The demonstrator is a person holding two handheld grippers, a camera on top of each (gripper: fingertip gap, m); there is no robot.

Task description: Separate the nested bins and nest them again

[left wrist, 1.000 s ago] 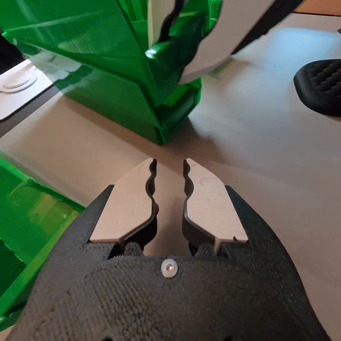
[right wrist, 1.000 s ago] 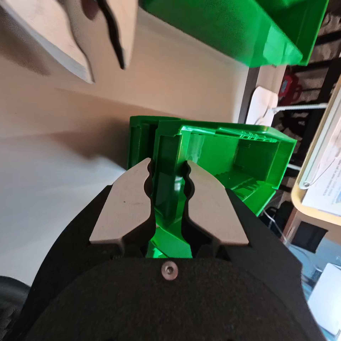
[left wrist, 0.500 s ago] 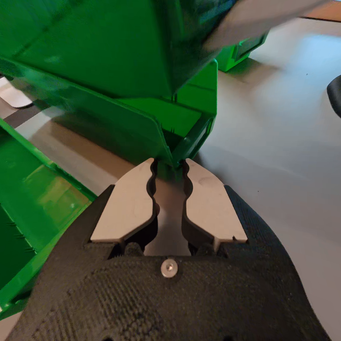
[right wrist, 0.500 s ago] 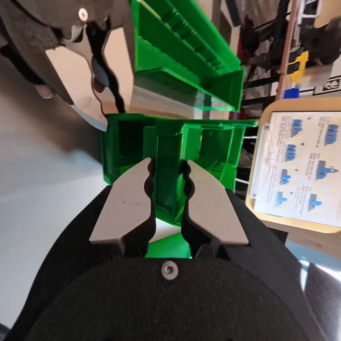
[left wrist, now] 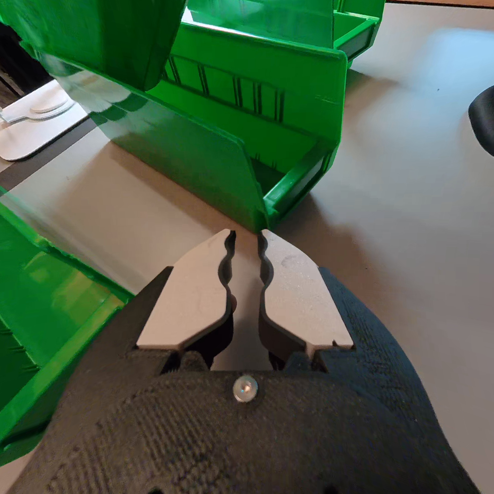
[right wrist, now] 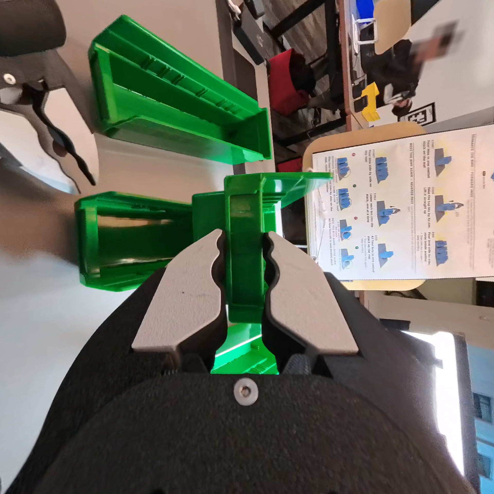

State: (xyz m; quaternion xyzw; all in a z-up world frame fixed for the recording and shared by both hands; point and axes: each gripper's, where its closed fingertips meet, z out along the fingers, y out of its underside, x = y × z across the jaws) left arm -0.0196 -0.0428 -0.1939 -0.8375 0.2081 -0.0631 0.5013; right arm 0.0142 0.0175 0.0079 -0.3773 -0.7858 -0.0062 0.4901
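Right gripper (right wrist: pixel 244 235) jaws clamped on a green bin (right wrist: pixel 244 256) end rim (held aloft), left gripper (left wrist: pixel 246 233) jaws parted, empty.

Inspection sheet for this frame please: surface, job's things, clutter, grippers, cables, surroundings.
Surface: pale table, mostly bare.
Job's things: held bin off the table, above the empty bin; a third bin at lower left of the left view; a fourth behind.
Clutter: black padded object at the table's right edge.
Grippers: left gripper slightly parted, holding nothing, tips near the empty bin's corner; right gripper clamped on the held bin's end.
Cables: nothing seen.
Surroundings: illustrated sheet on a tan board, red bag, a seated person, other desks.
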